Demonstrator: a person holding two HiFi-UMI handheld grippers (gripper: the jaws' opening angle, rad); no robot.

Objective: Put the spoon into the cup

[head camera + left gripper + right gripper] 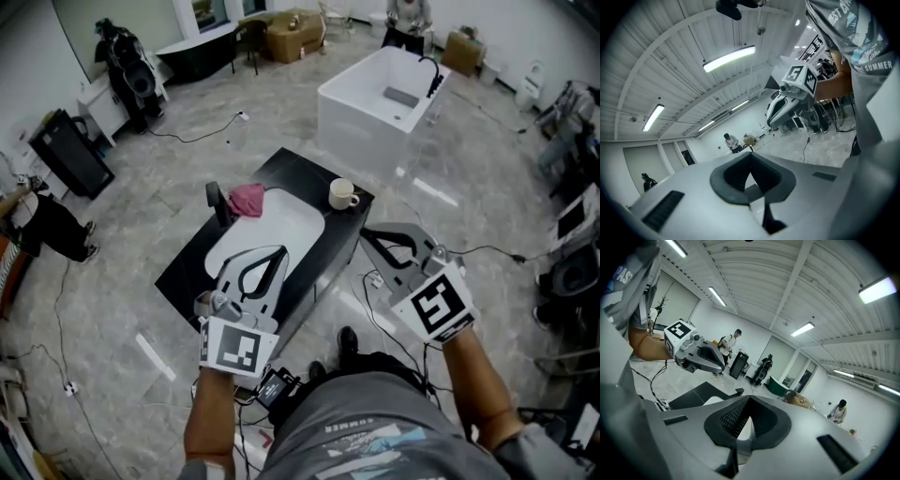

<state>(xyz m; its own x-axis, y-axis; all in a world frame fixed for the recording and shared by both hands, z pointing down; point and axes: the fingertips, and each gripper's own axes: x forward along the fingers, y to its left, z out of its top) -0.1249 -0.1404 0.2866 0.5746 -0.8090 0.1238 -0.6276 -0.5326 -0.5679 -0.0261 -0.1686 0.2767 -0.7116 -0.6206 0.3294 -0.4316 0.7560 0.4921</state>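
A cream cup [342,194] with a handle stands near the far right corner of the black table [309,178]. I cannot make out a spoon in any view. My left gripper [281,251] hangs over the near part of the table's white inset basin [281,220], its jaws meeting at the tips with nothing between them. My right gripper [365,232] is off the table's right edge, below the cup, also shut and empty. Both gripper views tilt up at the ceiling; the left gripper [750,154] and right gripper [750,398] each show closed tips.
A pink cloth [247,199] and a black upright fixture [219,202] sit at the basin's far left. A white bathtub [375,98] stands beyond the table. Cables run across the floor. Other people stand far off in the room.
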